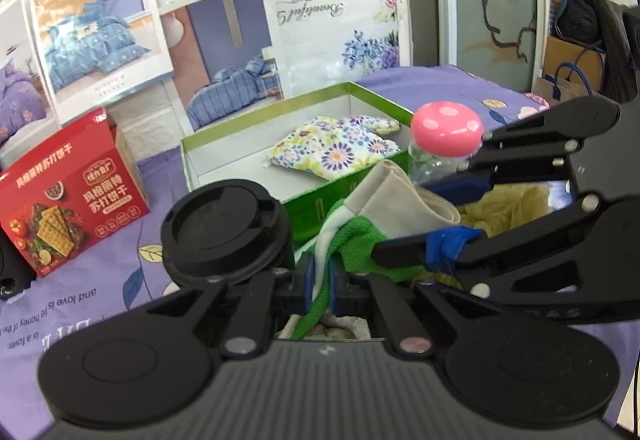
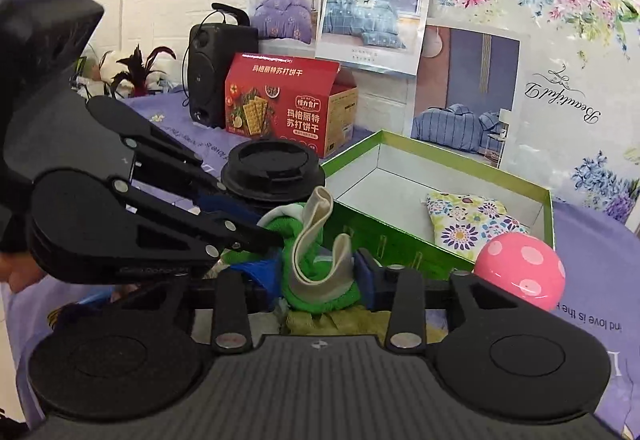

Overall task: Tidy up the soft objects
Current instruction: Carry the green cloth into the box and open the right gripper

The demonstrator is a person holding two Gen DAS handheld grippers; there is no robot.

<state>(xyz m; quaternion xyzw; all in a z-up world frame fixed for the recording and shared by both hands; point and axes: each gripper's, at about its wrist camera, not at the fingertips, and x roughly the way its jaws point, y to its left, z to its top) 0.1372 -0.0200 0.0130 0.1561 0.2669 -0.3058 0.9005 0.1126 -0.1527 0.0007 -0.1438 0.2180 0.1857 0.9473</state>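
Note:
A green, white and beige sock [image 1: 360,236] is held between both grippers in front of the green box [image 1: 240,128]. My left gripper [image 1: 320,286] is shut on the sock's green part. My right gripper [image 2: 316,276] grips the same sock [image 2: 316,260] from the other side, and its fingers [image 1: 404,246] enter the left view from the right. A floral fabric pouch [image 1: 332,148] lies inside the box, also in the right wrist view [image 2: 468,220]. A yellowish mesh cloth [image 1: 504,204] lies under the grippers.
A black lidded cup [image 1: 224,228] stands left of the sock. A bottle with a pink dotted cap [image 1: 446,128] stands at the box's right corner. A red cracker box [image 1: 68,188] and a black speaker [image 2: 216,72] stand on the purple sheet [image 1: 100,280] by the wall.

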